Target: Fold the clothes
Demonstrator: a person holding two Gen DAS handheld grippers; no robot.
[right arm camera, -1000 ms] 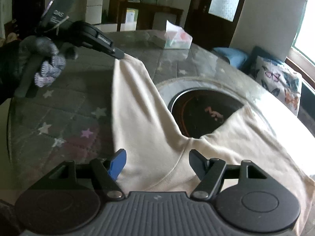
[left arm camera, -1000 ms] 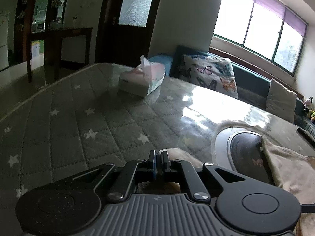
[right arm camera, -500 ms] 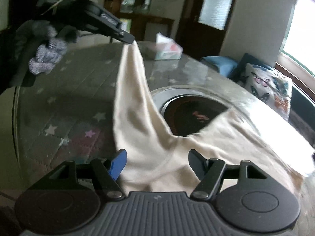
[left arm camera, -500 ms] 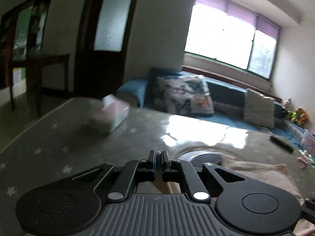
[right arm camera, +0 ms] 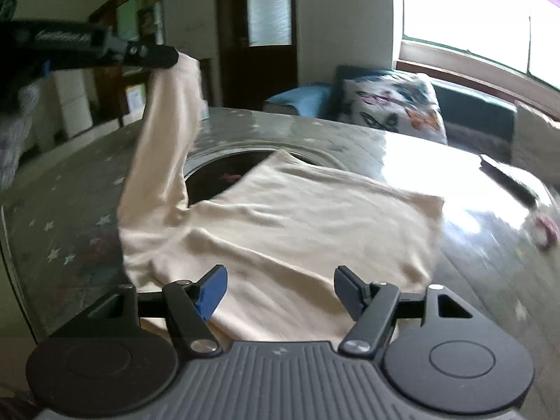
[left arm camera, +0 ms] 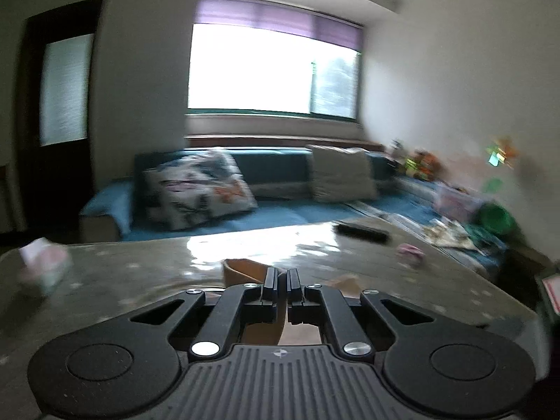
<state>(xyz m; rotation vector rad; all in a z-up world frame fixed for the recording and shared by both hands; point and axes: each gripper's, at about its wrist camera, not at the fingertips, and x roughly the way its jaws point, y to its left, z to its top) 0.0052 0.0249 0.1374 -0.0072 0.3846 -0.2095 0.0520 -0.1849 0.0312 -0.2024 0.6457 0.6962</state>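
Shirt: your cream shirt [right arm camera: 297, 224] lies mostly flat on the desk [right arm camera: 70, 217], near you, partly over a dark round hole in the middle of it.
Sleeve: one sleeve [right arm camera: 164, 133] is lifted up off the desk on the left side.
Left claw: your left claw [right arm camera: 173, 57] is pinched tight on the end of that sleeve and holds it high. In its own view you see cream cloth between its fingers [left arm camera: 271, 281].
Right claw: your right claw [right arm camera: 280, 285] is apart, with nothing pinched. It hangs over the near edge of the shirt.
Desk: it is grey with little white stars and very shiny on the far right.
Far away: a butterfly pillow [right arm camera: 392, 108] sits on a blue sofa [left arm camera: 273, 217] under the bright window [left arm camera: 266, 70].
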